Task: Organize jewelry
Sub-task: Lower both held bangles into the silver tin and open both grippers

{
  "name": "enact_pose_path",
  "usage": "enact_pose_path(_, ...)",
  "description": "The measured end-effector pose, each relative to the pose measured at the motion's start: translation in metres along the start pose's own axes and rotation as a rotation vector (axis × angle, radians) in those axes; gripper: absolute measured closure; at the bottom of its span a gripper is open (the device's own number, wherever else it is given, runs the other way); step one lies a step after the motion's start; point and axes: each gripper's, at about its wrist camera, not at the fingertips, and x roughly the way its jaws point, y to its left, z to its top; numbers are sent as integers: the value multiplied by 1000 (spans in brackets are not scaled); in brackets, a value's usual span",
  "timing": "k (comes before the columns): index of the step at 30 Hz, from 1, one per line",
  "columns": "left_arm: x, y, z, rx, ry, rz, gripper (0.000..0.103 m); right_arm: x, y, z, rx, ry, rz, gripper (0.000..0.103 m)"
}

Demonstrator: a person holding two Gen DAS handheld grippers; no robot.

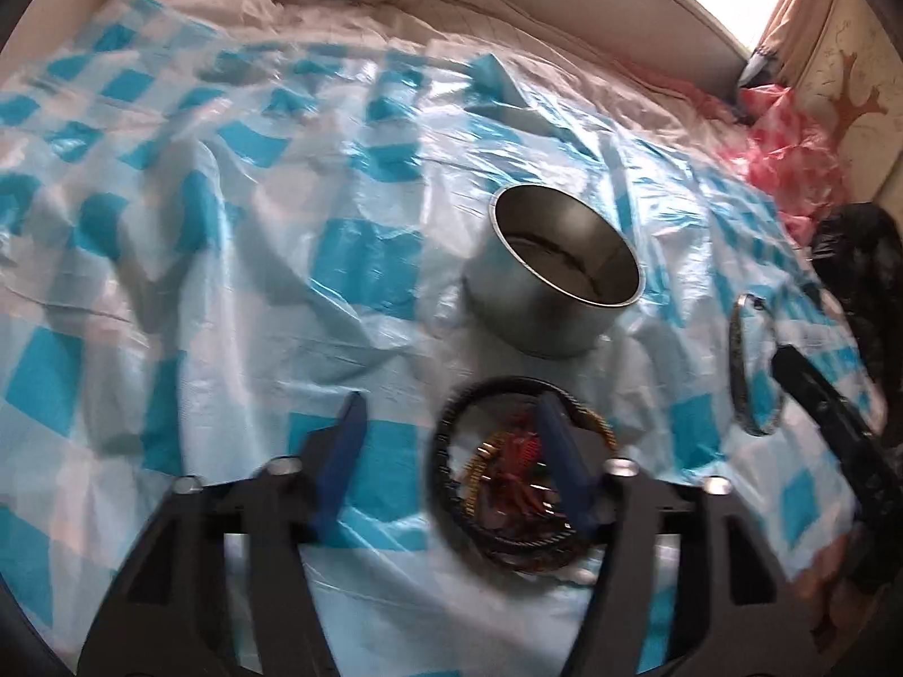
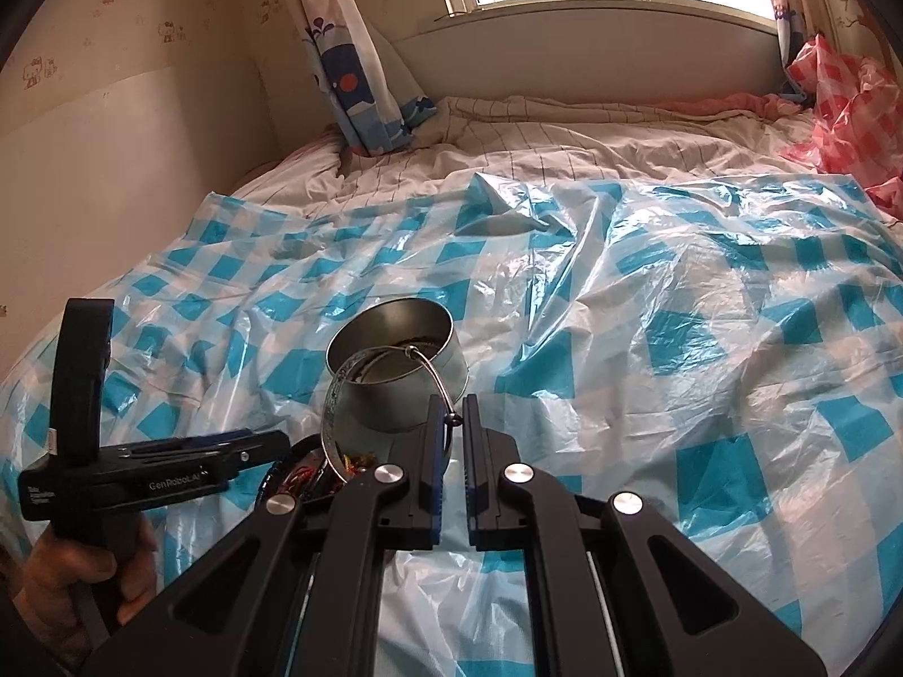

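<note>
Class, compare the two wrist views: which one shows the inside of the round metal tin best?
The left wrist view: the metal tin stands unobstructed, its opening toward the camera, though slightly blurred. In the right wrist view the tin is partly covered by the bangle gripped in the right tool.

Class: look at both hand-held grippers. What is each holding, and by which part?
The right hand-held gripper pinches the silver bangle by its thin wire rim. The left hand-held gripper is open, holding nothing.
</note>
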Motion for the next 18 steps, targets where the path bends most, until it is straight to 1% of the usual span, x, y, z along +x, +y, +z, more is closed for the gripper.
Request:
enact_pose_path(4, 16, -2, -5, 17, 65, 19, 44, 1, -1, -1, 1, 8, 4, 96)
enact_pose_path(5, 18, -4, -6, 31, 66, 38, 55, 2, -1, -1, 2, 10, 5, 96)
enact_pose_path(6, 19, -5, -7, 43, 73, 43, 74, 2, -1, -1, 3, 12, 6, 96)
enact_pose_path(7, 20, -5, -8, 40, 80, 28, 83, 2, -1, -1, 4, 13, 6, 96)
enact_pose_path(8, 20, -3, -8, 28, 84, 17, 95, 3, -2, -1, 4, 14, 6, 96)
enact_pose_path(12, 9, -2, -9, 17, 60, -18, 96, 3, -2, 0, 4, 14, 6, 96)
enact_pose_path(15, -9, 0, -4, -15, -7, -72, 96, 3, -2, 0, 4, 12, 6, 96)
enact_pose_path(16, -16, 0, -3, -23, -36, -85, 96, 3, -2, 0, 5, 10, 6, 96)
enact_pose_path(18, -23, 2, 2, -43, -70, -104, 96, 2, -2, 0, 5, 3, 8, 96)
